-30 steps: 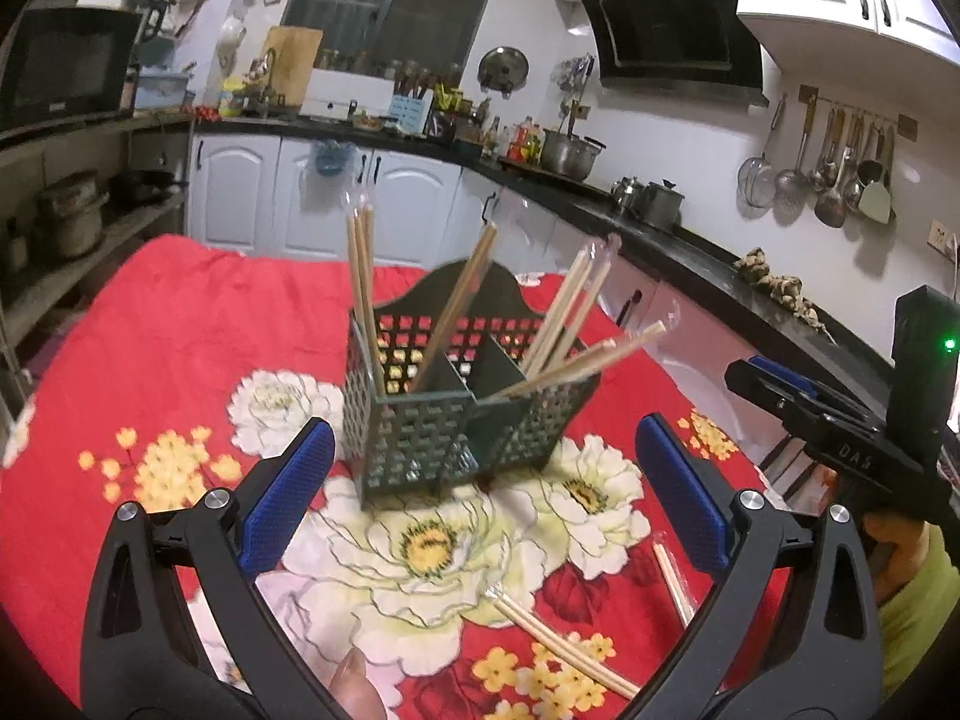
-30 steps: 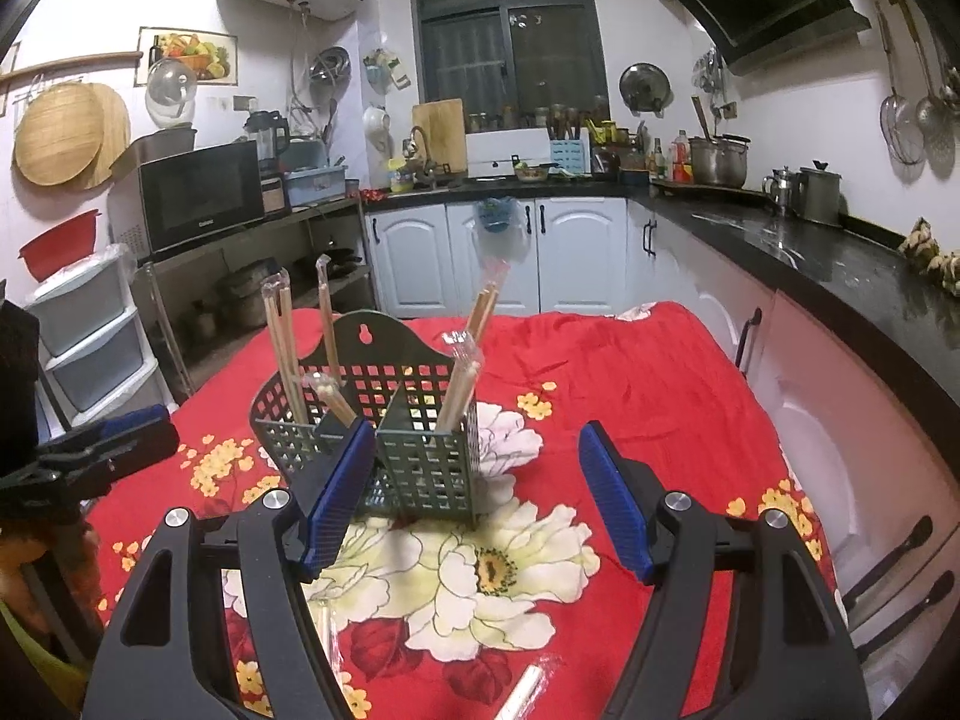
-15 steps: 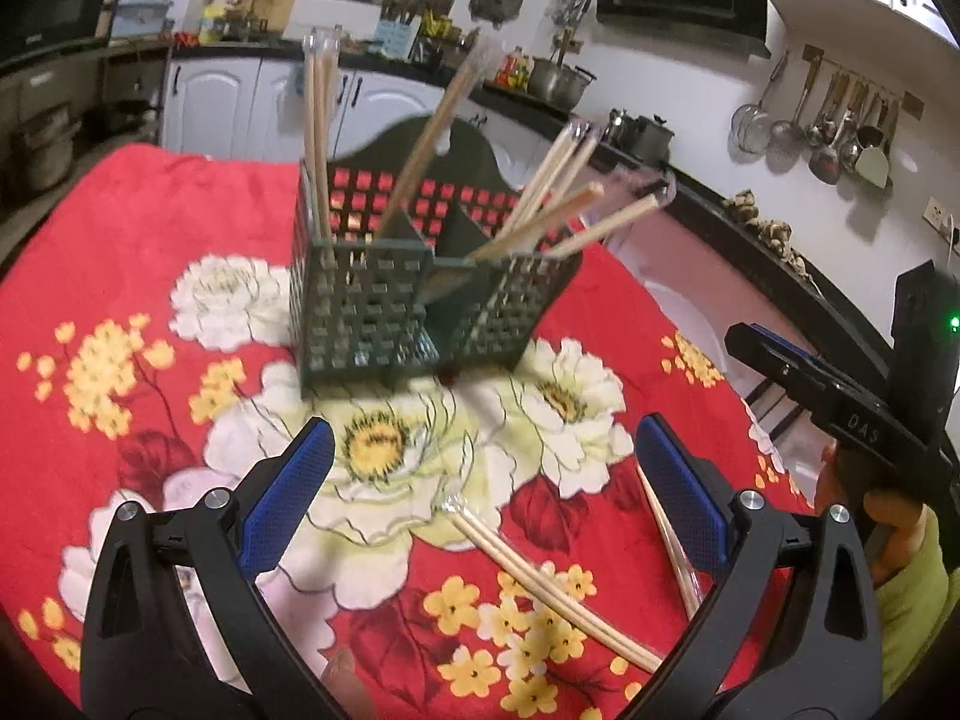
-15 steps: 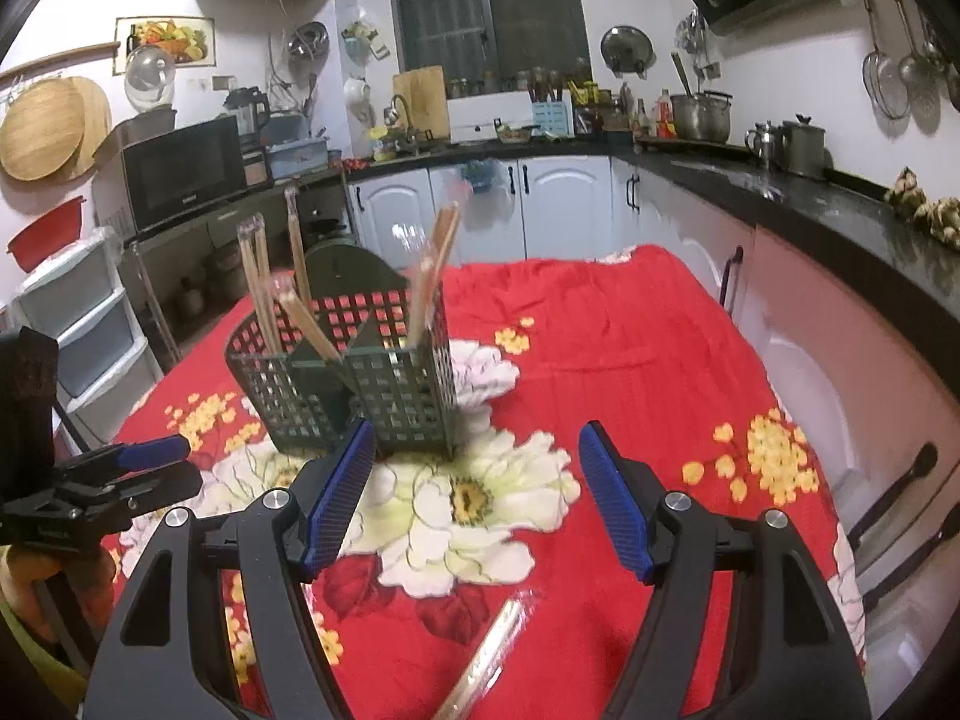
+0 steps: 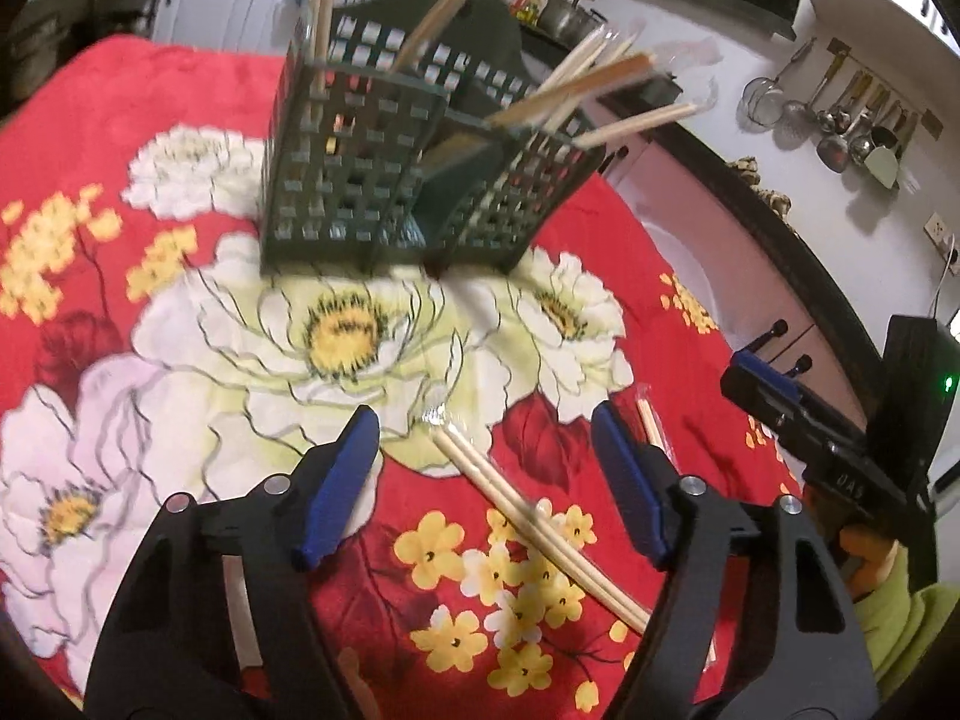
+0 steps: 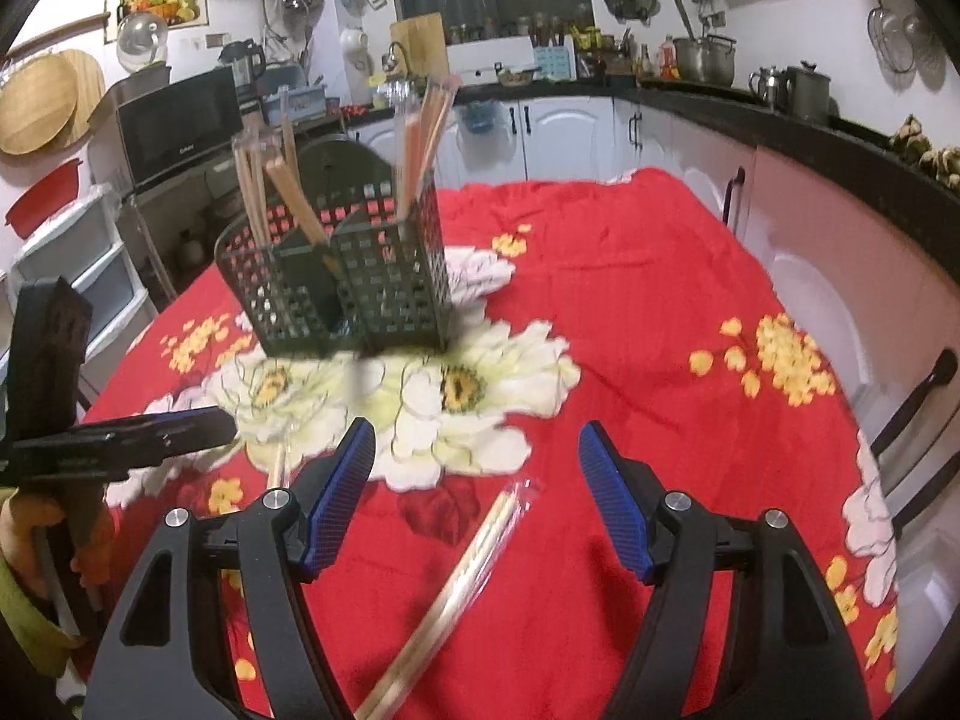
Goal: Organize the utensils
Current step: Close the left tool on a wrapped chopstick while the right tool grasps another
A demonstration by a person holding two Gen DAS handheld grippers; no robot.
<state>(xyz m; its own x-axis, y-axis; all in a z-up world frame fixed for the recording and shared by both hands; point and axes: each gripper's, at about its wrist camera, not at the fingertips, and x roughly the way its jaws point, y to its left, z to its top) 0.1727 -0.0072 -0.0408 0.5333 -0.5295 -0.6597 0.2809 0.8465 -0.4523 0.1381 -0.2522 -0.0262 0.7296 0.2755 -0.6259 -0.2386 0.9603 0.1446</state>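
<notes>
Both grippers have dropped toward the table. Left gripper (image 5: 483, 480), closing, straddles loose chopsticks (image 5: 528, 522) without touching; right gripper (image 6: 477, 501) hangs released above a wrapped pair (image 6: 462, 576). Caddy (image 5: 414, 150) mid-table: pickup imminent.

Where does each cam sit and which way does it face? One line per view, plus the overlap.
Left wrist: on the left gripper, angled down at loose chopsticks between its closing, empty jaws; the right gripper and a green sleeve show.
Right wrist: on the right gripper, facing a wrapped pair; the left gripper shows.
Shared: green basket, red floral cloth.
</notes>
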